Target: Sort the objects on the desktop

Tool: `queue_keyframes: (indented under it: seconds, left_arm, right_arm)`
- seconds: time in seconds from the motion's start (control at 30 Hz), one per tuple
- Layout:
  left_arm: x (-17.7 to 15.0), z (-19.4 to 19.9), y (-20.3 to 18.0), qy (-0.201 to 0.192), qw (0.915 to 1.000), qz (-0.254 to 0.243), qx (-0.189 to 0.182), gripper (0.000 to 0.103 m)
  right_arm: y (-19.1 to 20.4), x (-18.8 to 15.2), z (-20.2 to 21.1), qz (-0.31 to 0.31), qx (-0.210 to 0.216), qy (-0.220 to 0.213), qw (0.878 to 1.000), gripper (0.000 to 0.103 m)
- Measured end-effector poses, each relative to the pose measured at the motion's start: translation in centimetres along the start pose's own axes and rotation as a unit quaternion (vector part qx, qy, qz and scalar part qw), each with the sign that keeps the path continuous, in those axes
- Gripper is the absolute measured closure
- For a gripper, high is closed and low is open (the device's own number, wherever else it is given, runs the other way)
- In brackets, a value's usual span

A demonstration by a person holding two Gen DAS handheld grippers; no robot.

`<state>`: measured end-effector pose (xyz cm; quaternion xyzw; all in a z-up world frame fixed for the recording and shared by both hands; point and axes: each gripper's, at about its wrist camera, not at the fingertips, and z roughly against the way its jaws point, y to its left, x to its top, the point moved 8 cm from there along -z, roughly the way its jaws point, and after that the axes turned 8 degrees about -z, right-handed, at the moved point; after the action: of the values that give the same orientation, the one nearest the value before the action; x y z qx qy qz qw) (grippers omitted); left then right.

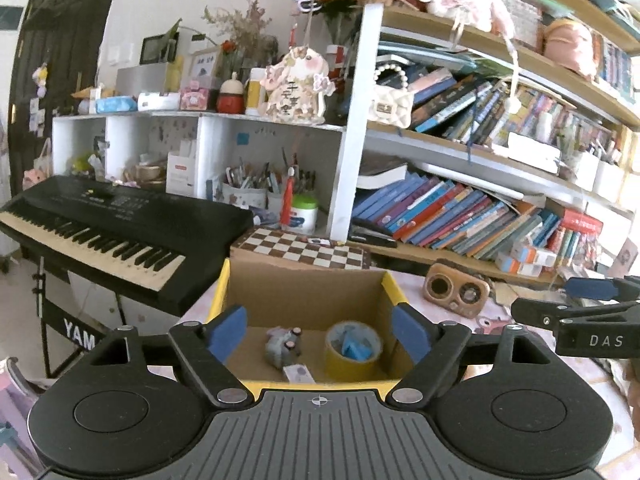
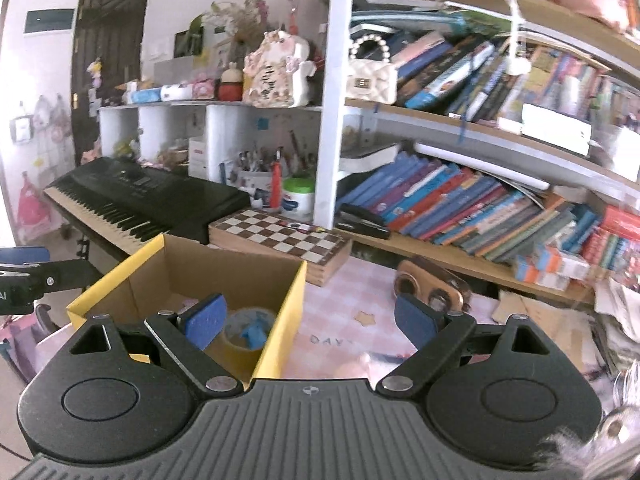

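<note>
Both grippers are empty with jaws apart. The left gripper (image 1: 318,334) hangs over the cardboard box (image 1: 394,286), which holds a tape roll (image 1: 352,350). The wooden speaker (image 2: 432,290) lies on the bench (image 2: 352,280) ahead of the right gripper (image 2: 310,322), which is nearer to it.

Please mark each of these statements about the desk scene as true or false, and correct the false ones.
1. A roll of tape lies inside the cardboard box. True.
2. The left gripper holds the roll of tape. False: its jaws stand open with nothing between them, above the box.
3. A chessboard lies behind the box. True.
4. The box is empty. False: besides the tape it holds a small grey toy.
5. The right gripper is open and holds nothing. True.
6. The wooden speaker is inside the box. False: it stands on the desk, to the right of the box.
</note>
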<state>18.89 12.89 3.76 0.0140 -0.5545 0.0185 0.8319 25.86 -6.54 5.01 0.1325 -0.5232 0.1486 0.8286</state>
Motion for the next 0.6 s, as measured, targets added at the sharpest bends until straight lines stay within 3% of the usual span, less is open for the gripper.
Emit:
queue_keyframes:
  seconds: [0.6]
  left_arm:
    - [-7.0,4.5,-3.3,0.039,0.9986,-0.034,-0.012,0.020]
  right_arm:
    - [1.4,-9.2,6.2,-0.029,-0.038,0.023,0.999,0.012]
